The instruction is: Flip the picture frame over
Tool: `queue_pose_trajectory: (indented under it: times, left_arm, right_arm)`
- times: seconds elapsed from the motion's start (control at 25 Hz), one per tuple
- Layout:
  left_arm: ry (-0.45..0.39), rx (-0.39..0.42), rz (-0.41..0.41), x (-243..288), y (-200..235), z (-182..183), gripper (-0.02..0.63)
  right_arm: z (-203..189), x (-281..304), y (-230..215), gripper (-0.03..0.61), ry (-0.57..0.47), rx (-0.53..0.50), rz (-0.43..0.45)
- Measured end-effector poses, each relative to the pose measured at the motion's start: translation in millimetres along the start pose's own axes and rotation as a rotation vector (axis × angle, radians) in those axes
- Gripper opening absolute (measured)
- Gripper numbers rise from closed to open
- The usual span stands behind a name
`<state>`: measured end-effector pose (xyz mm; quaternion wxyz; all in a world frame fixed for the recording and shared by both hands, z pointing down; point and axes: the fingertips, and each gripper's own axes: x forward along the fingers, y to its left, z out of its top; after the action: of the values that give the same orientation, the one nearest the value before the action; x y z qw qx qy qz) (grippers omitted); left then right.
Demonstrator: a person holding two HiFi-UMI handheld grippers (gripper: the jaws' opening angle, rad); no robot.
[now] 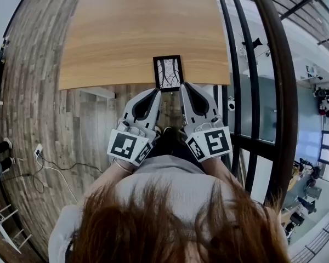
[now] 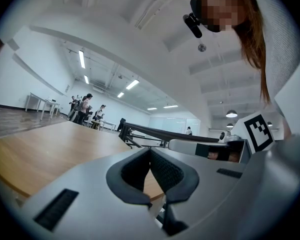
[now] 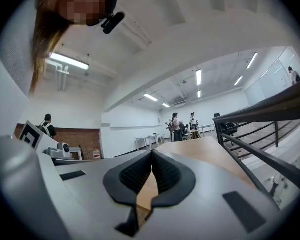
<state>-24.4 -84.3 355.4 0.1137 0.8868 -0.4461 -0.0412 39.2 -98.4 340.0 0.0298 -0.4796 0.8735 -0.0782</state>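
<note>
A black picture frame (image 1: 168,73) lies flat, picture side up, at the near edge of the wooden table (image 1: 131,32). Both grippers hover side by side just in front of that edge, pointing level at the frame. The left gripper (image 1: 155,92) sits off the frame's near left corner and the right gripper (image 1: 185,85) off its near right corner. Neither touches the frame as far as I can tell. In the left gripper view the left gripper (image 2: 150,151) has its pads together with nothing between them. In the right gripper view the right gripper (image 3: 152,154) is likewise shut and empty.
A dark metal railing (image 1: 252,81) runs along the right of the table, close to the right gripper. Wood floor with a white cable (image 1: 44,163) lies to the left. People (image 3: 182,126) stand by desks far across the room.
</note>
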Motion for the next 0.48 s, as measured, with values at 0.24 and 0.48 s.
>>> queue_pose_trajectory:
  times: [0.24,0.48]
  left_arm:
    - [-0.016,0.014,-0.012,4,-7,9,0.006]
    - [-0.024,0.016,0.005,5,-6,12,0.006]
  right_arm:
    - [-1,-2,-1,0.017,0.025,-0.03,-0.002]
    - [-1,0,3,0.017,0.044,-0.054,0.022]
